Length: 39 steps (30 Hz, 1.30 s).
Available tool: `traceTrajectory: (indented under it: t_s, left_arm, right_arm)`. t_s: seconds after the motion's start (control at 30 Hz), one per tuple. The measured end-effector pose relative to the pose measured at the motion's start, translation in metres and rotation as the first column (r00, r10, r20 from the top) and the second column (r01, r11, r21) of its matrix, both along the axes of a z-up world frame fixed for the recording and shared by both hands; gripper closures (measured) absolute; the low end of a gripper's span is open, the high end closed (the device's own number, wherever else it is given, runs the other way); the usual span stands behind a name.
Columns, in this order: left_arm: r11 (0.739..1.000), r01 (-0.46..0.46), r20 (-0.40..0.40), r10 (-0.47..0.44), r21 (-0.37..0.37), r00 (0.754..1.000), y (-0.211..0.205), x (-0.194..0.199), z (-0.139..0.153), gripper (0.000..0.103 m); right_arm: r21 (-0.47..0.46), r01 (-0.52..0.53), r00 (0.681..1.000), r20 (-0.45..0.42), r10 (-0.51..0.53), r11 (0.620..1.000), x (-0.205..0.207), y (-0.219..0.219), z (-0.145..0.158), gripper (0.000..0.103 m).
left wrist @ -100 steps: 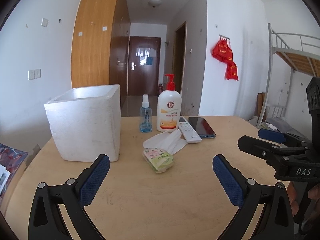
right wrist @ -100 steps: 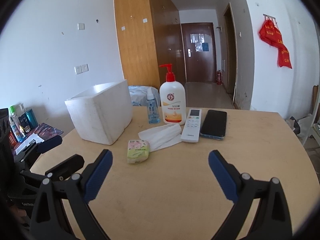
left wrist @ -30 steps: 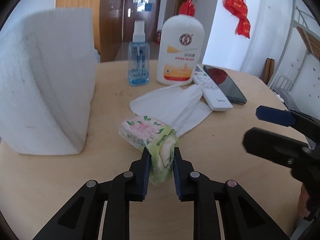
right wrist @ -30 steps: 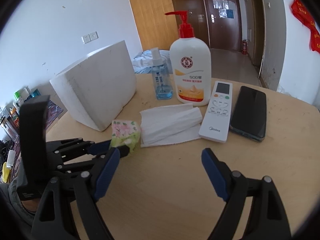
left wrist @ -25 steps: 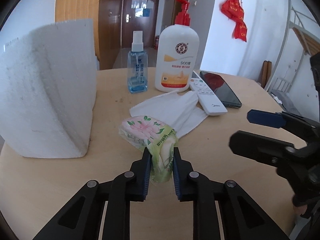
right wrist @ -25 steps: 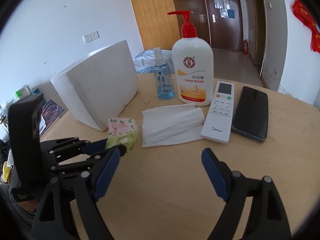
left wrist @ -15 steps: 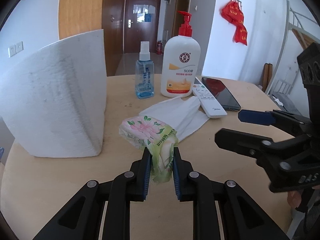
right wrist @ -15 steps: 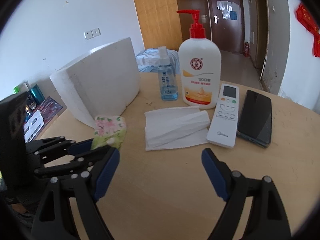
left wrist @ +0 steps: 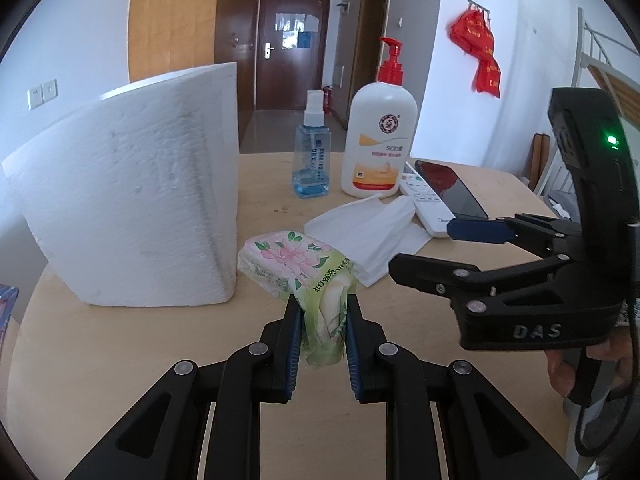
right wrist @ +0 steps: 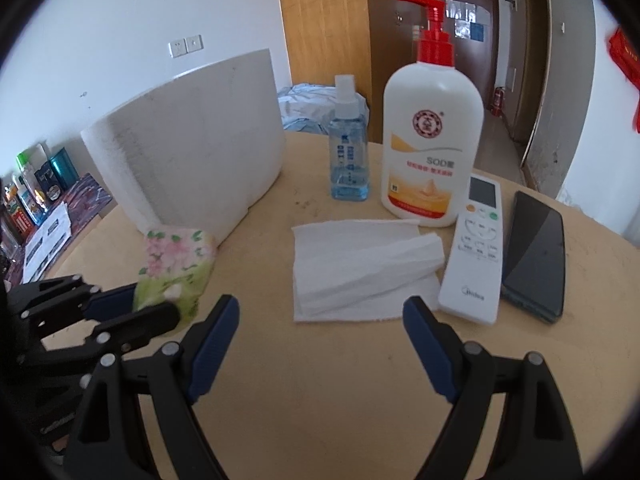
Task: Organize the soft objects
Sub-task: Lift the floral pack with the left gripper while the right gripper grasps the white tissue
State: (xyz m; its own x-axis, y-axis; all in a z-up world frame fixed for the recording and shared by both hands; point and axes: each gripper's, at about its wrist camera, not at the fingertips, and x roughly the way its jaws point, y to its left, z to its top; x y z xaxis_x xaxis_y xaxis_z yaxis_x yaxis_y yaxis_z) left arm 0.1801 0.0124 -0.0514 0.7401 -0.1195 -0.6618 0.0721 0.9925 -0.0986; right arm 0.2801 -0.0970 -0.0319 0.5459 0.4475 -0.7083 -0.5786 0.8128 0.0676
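My left gripper (left wrist: 320, 320) is shut on a green floral tissue pack (left wrist: 298, 264) and holds it above the table, just right of the white foam box (left wrist: 132, 196). The pack (right wrist: 176, 264) and the left gripper (right wrist: 144, 308) also show at the left of the right wrist view. My right gripper (right wrist: 320, 324) is open and empty, low over the table in front of an unfolded white tissue (right wrist: 360, 264). The tissue (left wrist: 372, 232) lies flat beyond the pack. The right gripper (left wrist: 436, 248) shows at the right of the left wrist view.
On the round wooden table (right wrist: 340, 392) stand a blue spray bottle (right wrist: 349, 160) and a white lotion pump bottle (right wrist: 430, 136). A white remote (right wrist: 478, 248) and a black phone (right wrist: 534, 248) lie right of the tissue. Bottles and papers (right wrist: 32, 208) sit off the table's left edge.
My left gripper closed on the tissue pack and has lifted it, drawing back and left beside the foam box. My right gripper has moved closer to the white tissue, still open.
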Motion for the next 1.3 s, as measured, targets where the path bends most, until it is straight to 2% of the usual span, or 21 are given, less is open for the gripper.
traceTrajectory:
  t_s: [0.23,0.67,0.8,0.87,1.07,1.1,1.17,1.23,1.27,1.3]
  left_arm:
    - [1.000,-0.002,0.001,0.002,-0.015,1.000,0.006,0.000,-0.002,0.082]
    - [0.999,0.026,-0.003,-0.026,-0.047,1.000,0.014,0.000,-0.003,0.082]
    - [0.998,0.032,0.004,-0.032,-0.056,0.999,0.019,0.000,-0.001,0.082]
    - [0.998,0.032,0.008,-0.032,-0.059,0.999,0.022,-0.001,-0.001,0.082]
    - [0.998,0.027,0.001,-0.027,-0.063,1.000,0.024,-0.002,-0.002,0.082]
    - [0.998,0.027,0.001,-0.027,-0.063,1.000,0.025,-0.003,-0.002,0.082]
    - [0.998,0.025,0.003,-0.025,-0.056,1.000,0.023,-0.003,-0.002,0.082]
    - [0.998,0.023,0.004,-0.023,-0.057,1.000,0.022,-0.003,-0.001,0.082]
    - [0.998,0.022,0.003,-0.022,-0.058,1.000,0.022,-0.003,-0.001,0.082]
    - [0.998,0.019,0.005,-0.019,-0.058,1.000,0.022,-0.004,0.000,0.082]
  right_arm:
    - [-0.006,0.019,0.999,-0.046,-0.019,1.000,0.025,0.011,-0.013,0.016]
    - [-0.067,0.035,0.997,-0.069,-0.039,0.997,0.043,0.018,-0.031,0.019]
    - [-0.092,0.032,0.996,-0.086,-0.040,0.995,0.047,0.020,-0.037,0.026]
    - [-0.113,0.036,0.997,-0.067,-0.044,0.993,0.047,0.022,-0.037,0.030]
    - [-0.156,0.034,0.998,-0.041,-0.041,0.987,0.035,0.025,-0.036,0.032]
    - [-0.156,0.039,0.998,-0.043,-0.047,0.987,0.034,0.024,-0.036,0.034]
    - [-0.160,0.048,0.998,-0.041,-0.055,0.986,0.032,0.023,-0.033,0.046]
    - [-0.159,0.053,0.997,-0.042,-0.060,0.986,0.034,0.020,-0.032,0.069]
    - [-0.163,0.058,0.997,-0.038,-0.065,0.985,0.033,0.019,-0.032,0.076]
    - [-0.174,0.059,0.997,-0.032,-0.065,0.983,0.031,0.018,-0.031,0.093]
